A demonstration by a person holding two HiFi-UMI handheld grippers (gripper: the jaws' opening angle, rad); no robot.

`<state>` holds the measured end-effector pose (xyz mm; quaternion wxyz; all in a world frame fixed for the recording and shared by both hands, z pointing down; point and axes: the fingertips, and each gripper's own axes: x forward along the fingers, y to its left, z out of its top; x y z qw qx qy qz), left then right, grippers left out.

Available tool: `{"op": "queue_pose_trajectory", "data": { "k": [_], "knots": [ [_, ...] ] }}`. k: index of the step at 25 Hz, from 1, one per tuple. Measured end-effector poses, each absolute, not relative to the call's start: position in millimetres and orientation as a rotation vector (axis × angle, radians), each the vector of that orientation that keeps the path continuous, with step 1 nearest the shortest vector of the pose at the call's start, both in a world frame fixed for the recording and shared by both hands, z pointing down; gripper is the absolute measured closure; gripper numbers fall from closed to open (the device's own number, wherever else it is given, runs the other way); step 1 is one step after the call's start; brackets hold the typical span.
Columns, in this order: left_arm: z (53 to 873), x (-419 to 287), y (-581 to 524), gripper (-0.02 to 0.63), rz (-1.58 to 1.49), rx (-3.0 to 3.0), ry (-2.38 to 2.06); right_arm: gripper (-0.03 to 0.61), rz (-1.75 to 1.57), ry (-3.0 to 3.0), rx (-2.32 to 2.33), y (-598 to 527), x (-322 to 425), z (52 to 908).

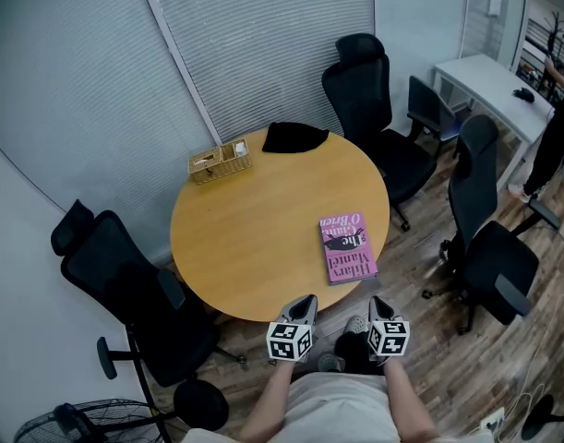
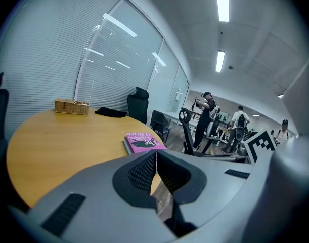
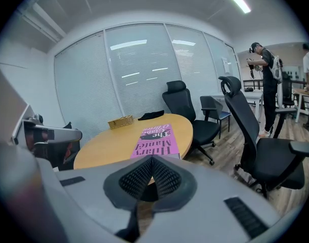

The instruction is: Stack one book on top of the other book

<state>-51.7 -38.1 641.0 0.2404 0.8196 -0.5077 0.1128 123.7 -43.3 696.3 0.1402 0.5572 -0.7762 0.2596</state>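
A pink book [image 1: 348,247] lies flat on the right front part of the round wooden table [image 1: 254,229]. A thin darker edge under it looks like a second book beneath; I cannot tell for sure. The same pink book [image 2: 143,141] [image 3: 158,140] shows ahead of both sets of jaws. My left gripper [image 1: 305,305] [image 2: 155,153] and right gripper [image 1: 378,305] [image 3: 151,158] hang side by side just off the table's near edge. Both are shut with nothing between the fingers. The book lies a short way beyond them, untouched.
A wicker basket [image 1: 220,161] and a black cloth [image 1: 294,137] sit at the table's far side. Black office chairs stand around: one at the left [image 1: 125,284], one behind [image 1: 365,90], one at the right [image 1: 489,238]. A white desk [image 1: 494,86] and a standing person [image 1: 554,137] are at the far right.
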Motion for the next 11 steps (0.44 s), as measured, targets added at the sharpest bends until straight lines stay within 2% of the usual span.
{"op": "queue_pose_trajectory", "data": {
  "k": [11],
  "knots": [
    [639.8,-59.1,-40.1,0.584,0.3,2.237,-1.395,0.558,0.74,-2.248,1.59,-47.5,116.4,694.7]
  ]
}}
